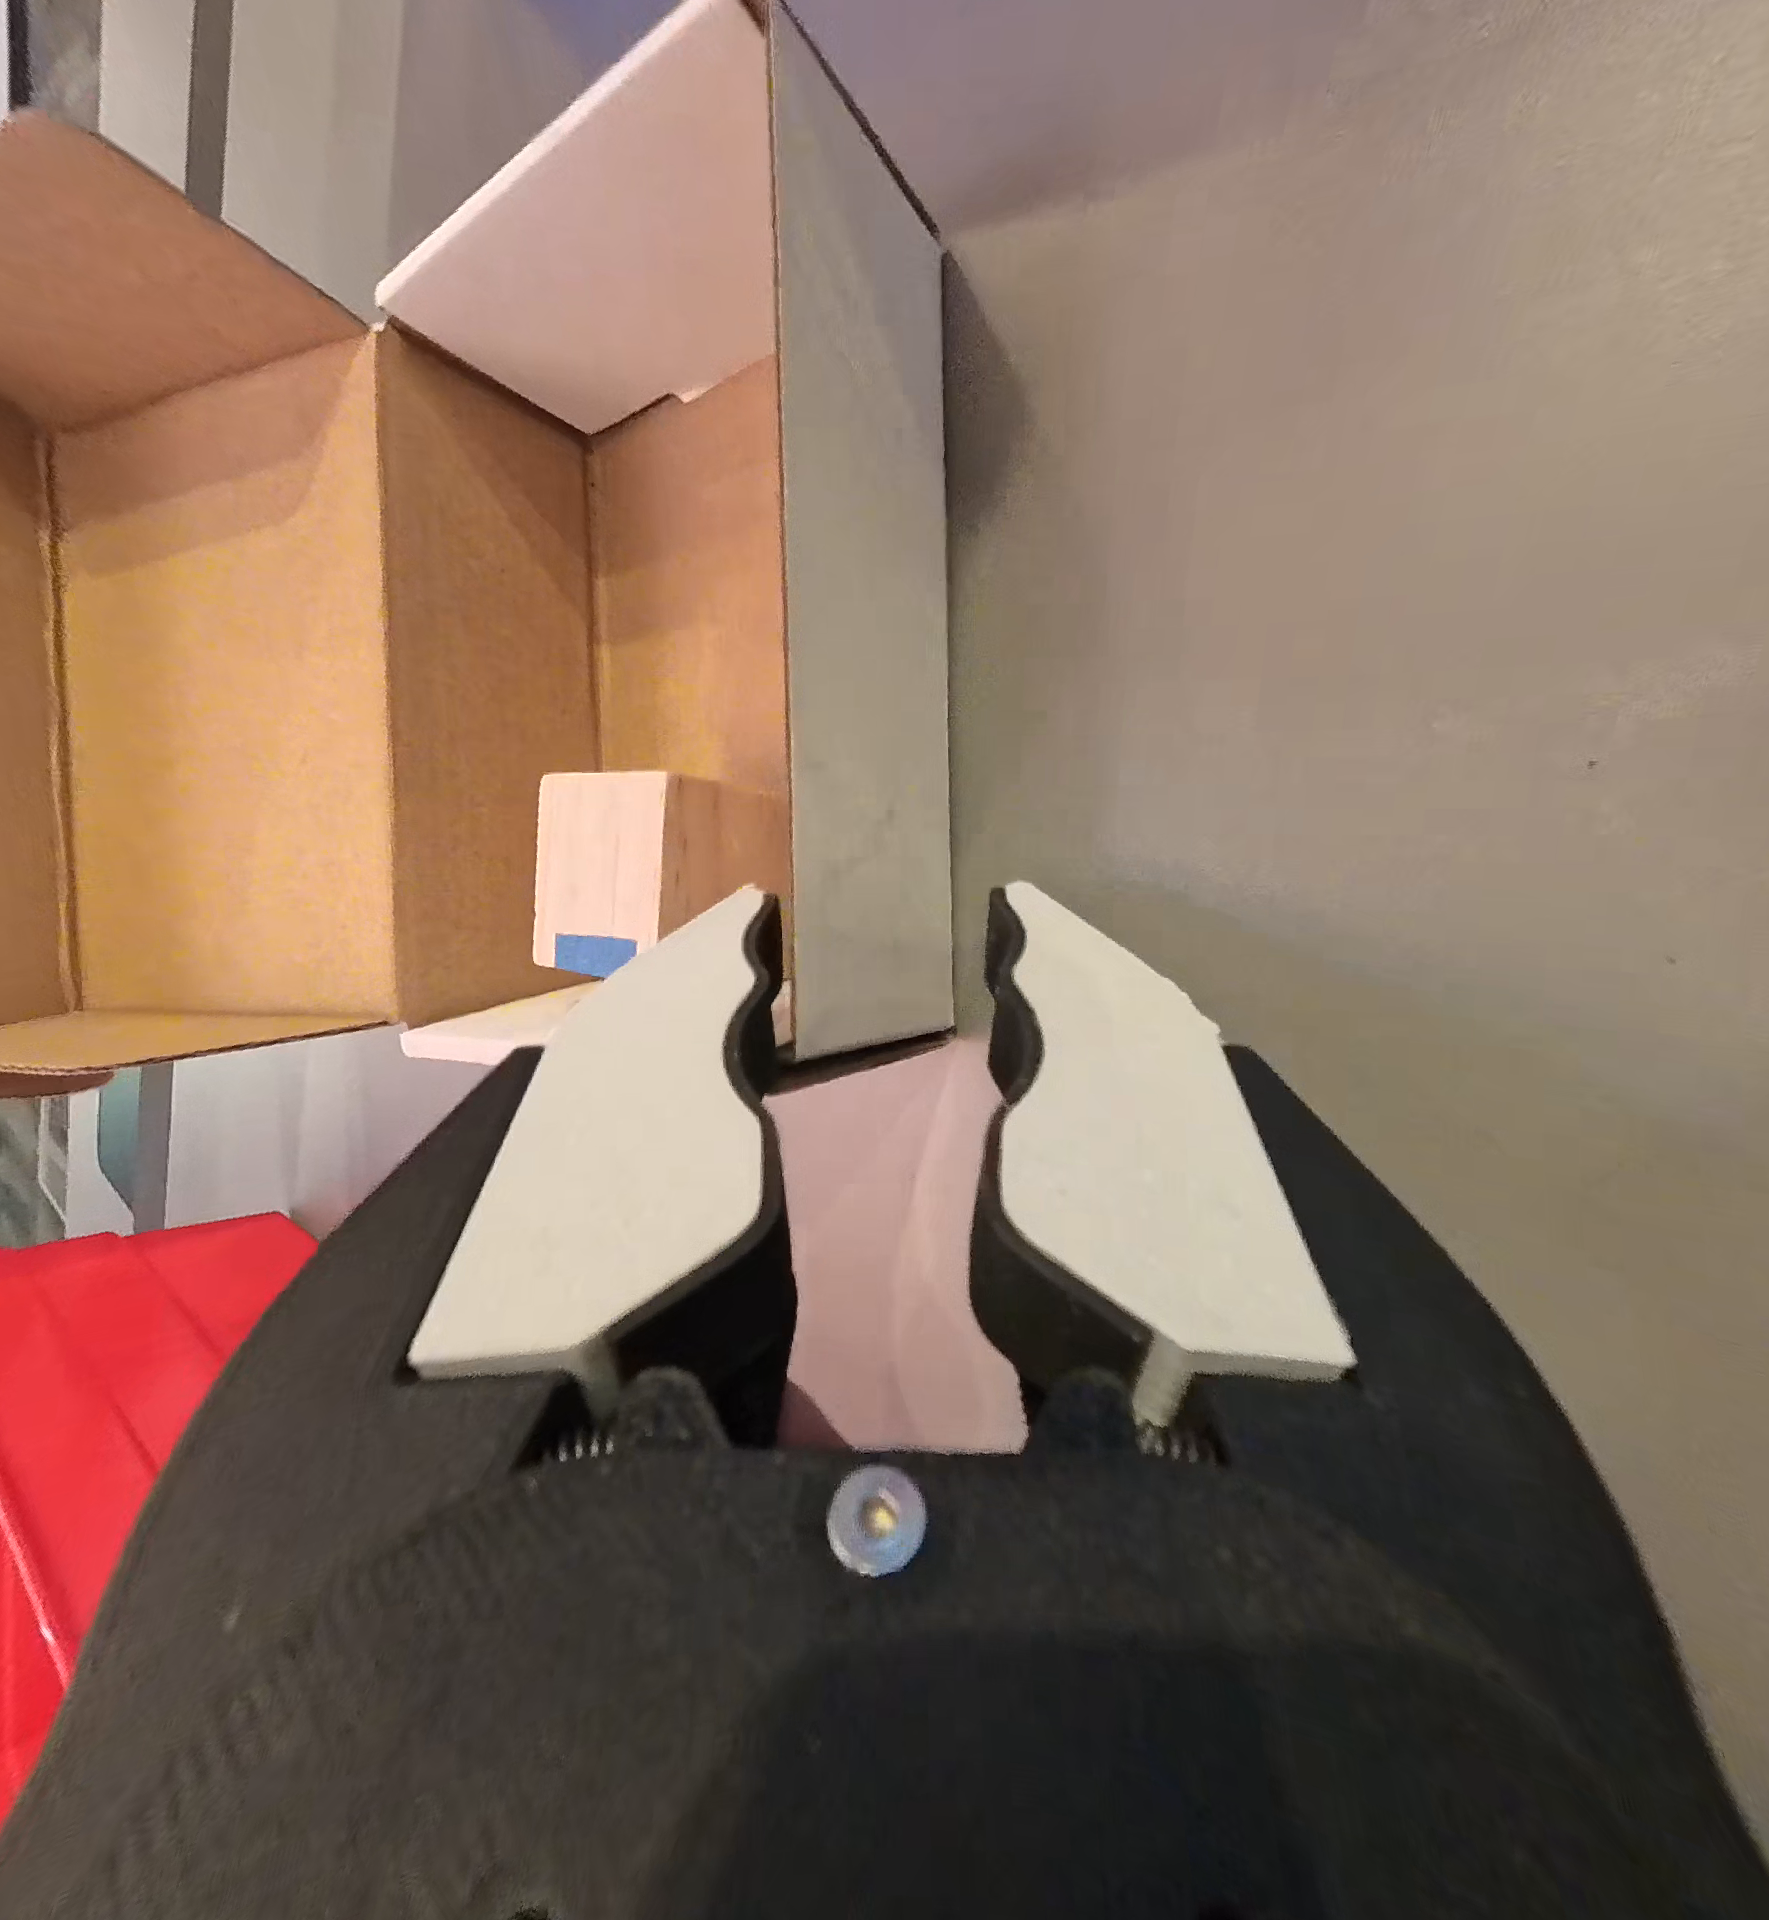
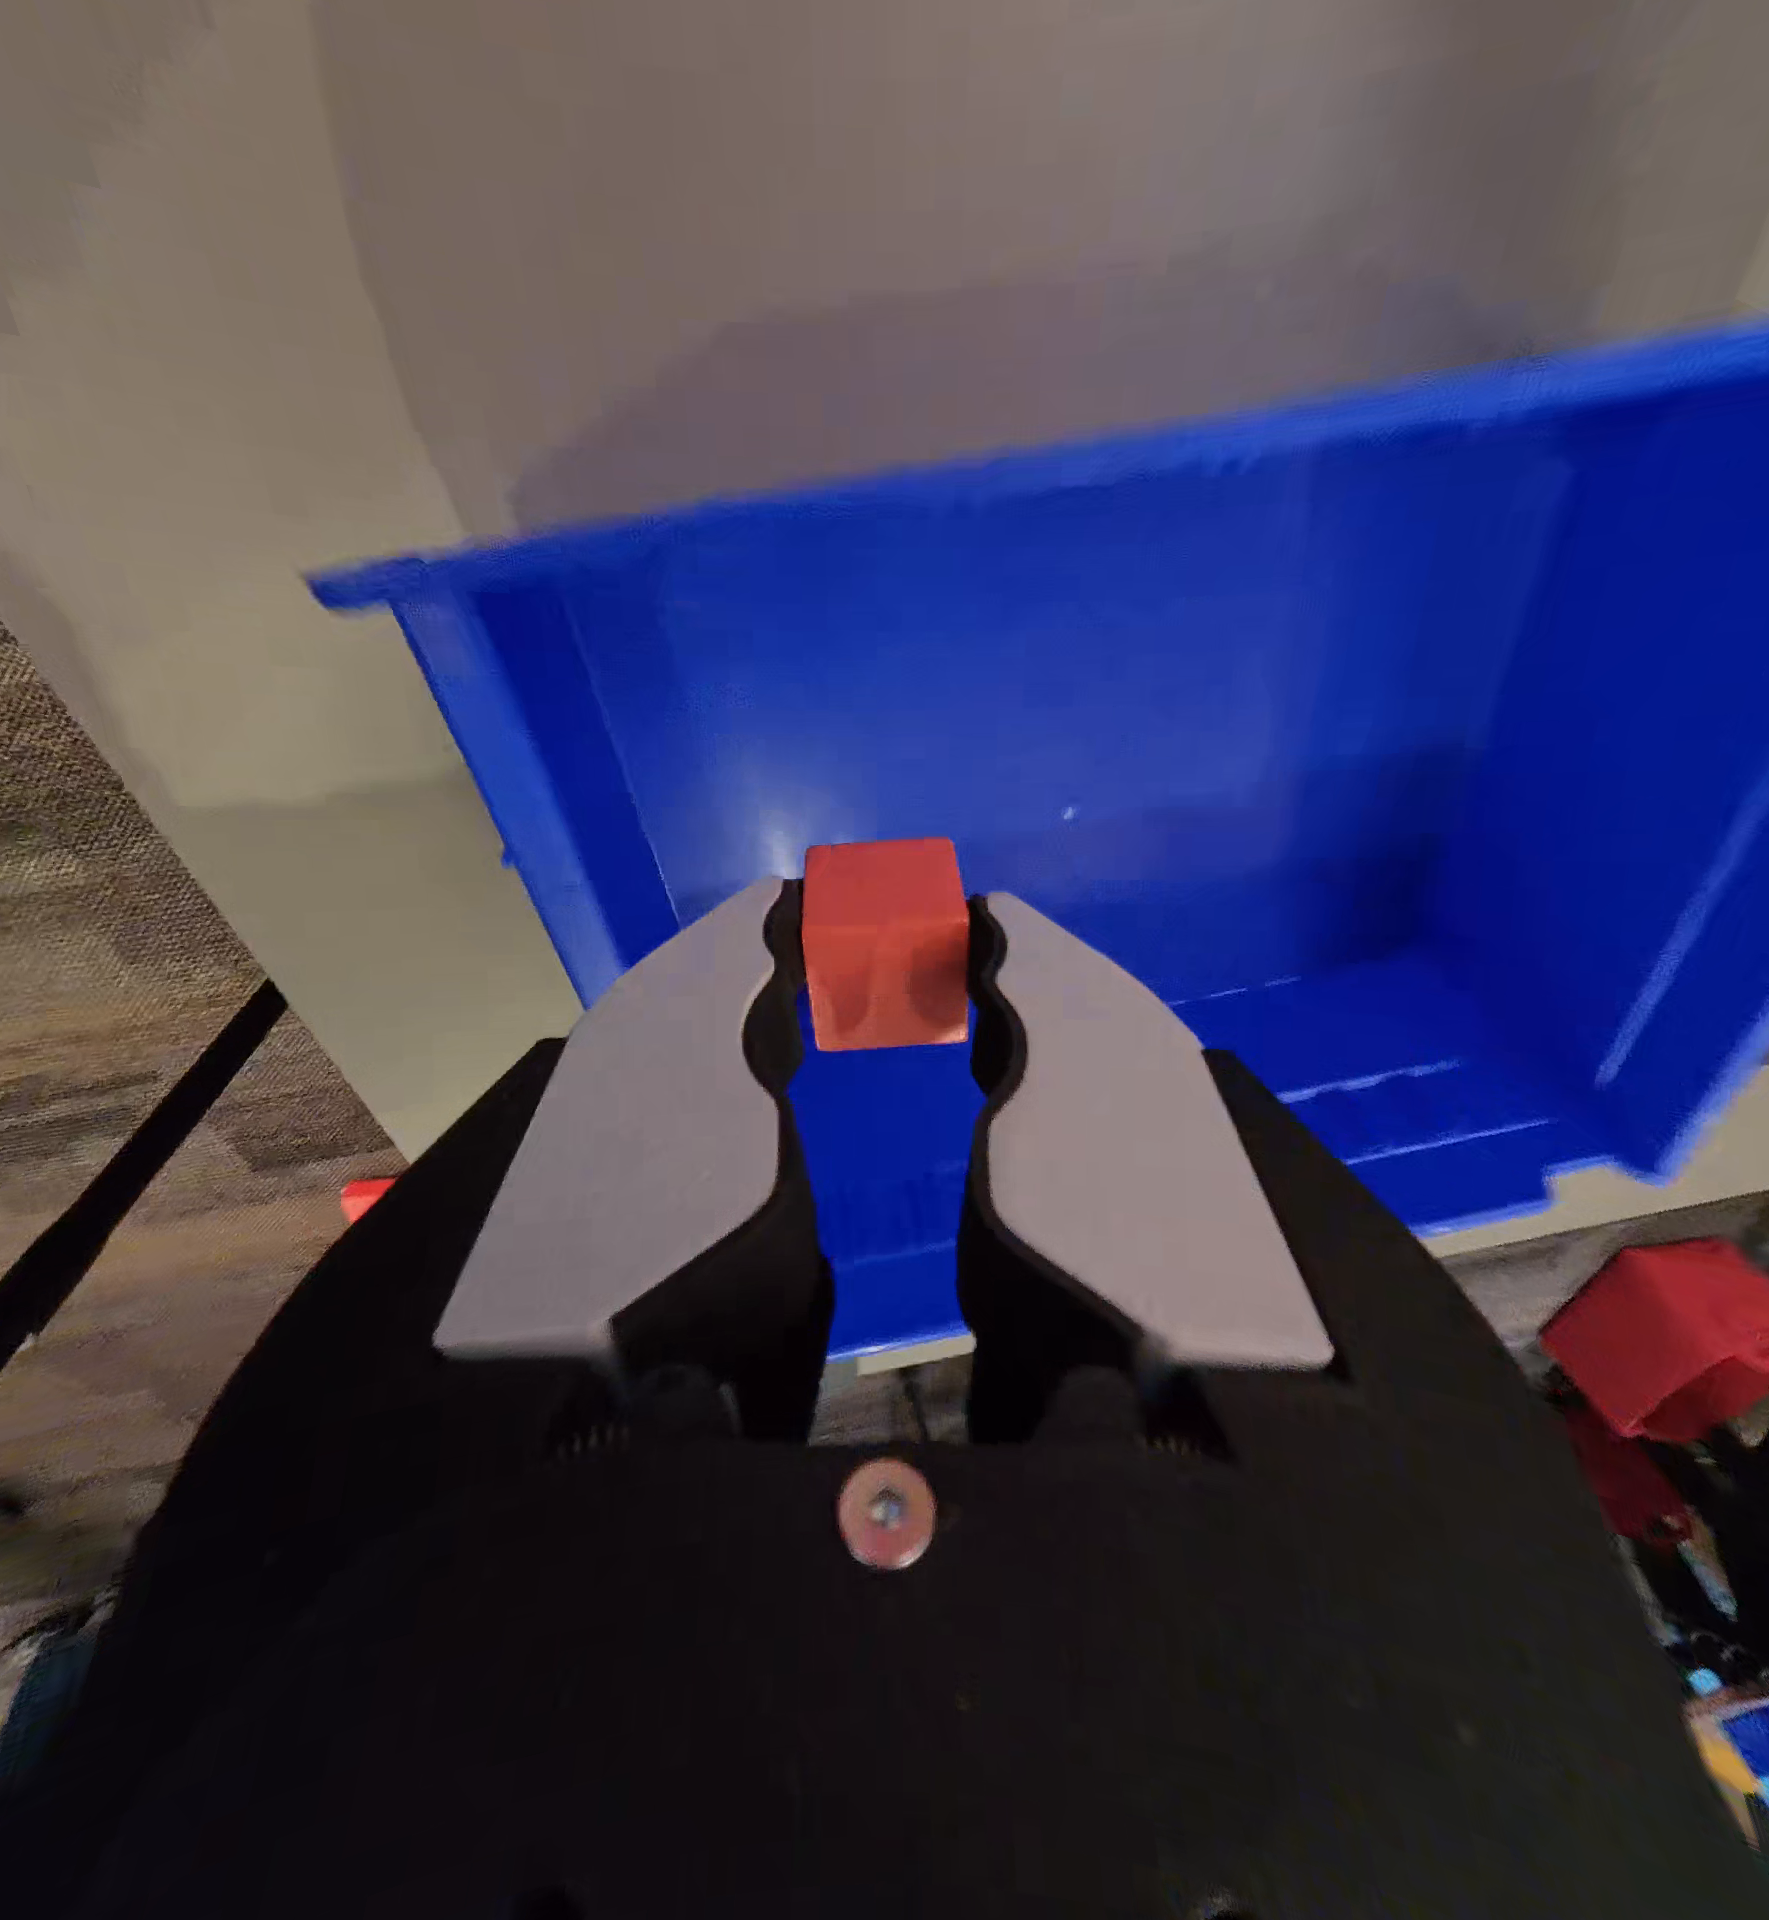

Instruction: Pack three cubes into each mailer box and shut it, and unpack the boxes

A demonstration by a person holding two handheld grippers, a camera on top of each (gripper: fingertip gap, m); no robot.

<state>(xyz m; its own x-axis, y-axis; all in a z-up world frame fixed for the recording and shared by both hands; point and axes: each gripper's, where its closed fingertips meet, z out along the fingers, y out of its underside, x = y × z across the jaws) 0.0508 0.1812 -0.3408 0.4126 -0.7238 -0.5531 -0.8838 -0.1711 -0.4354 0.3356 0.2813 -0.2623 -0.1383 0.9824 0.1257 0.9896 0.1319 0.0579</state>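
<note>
right wrist view: red cube [image 2: 882, 943] gripped.

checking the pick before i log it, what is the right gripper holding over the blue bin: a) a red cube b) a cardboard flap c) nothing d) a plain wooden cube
a: the right gripper has its fingertips closed on the sides of a red cube, with the blue bin behind and below it.
</note>
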